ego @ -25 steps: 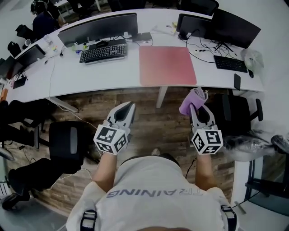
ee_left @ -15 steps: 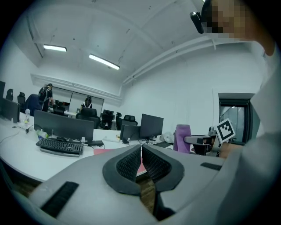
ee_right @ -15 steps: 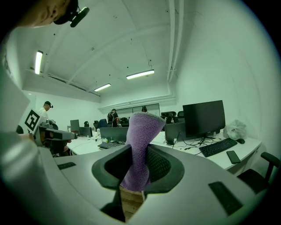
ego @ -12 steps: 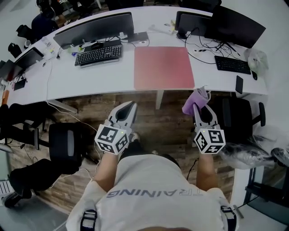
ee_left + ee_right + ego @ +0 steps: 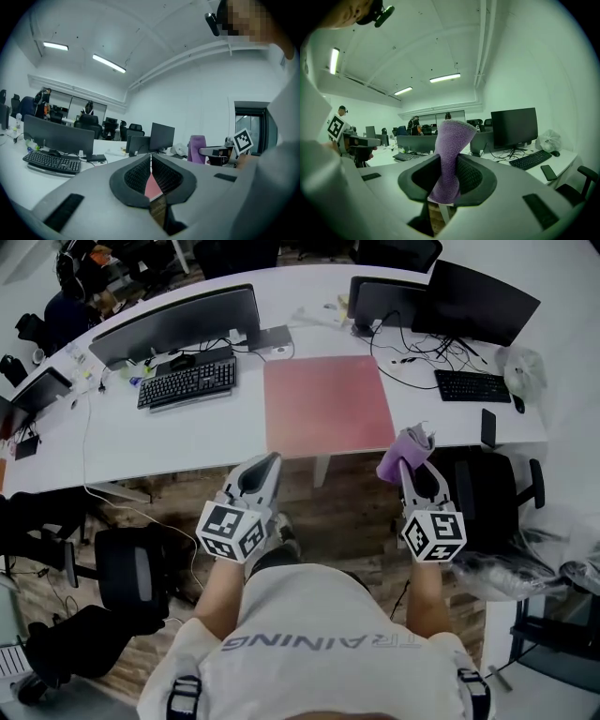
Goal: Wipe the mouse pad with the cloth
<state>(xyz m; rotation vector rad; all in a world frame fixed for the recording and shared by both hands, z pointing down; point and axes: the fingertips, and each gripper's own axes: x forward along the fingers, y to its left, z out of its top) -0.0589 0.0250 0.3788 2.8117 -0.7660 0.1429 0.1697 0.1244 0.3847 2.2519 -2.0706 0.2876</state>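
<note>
Head view: both grippers hang above the wood floor (image 5: 352, 507), near the table edge. Left gripper (image 5: 271, 461) has its jaws pressed together, empty; right gripper (image 5: 413, 465) is clamped on the purple cloth (image 5: 404, 446), which sticks upward. Further out, the pink mouse pad (image 5: 326, 404) lies flat on the white table (image 5: 178, 437) — black keyboard (image 5: 187, 382) to its left.

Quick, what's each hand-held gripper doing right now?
Left hand-held gripper: closed, empty.
Right hand-held gripper: closed on the purple cloth.
</note>
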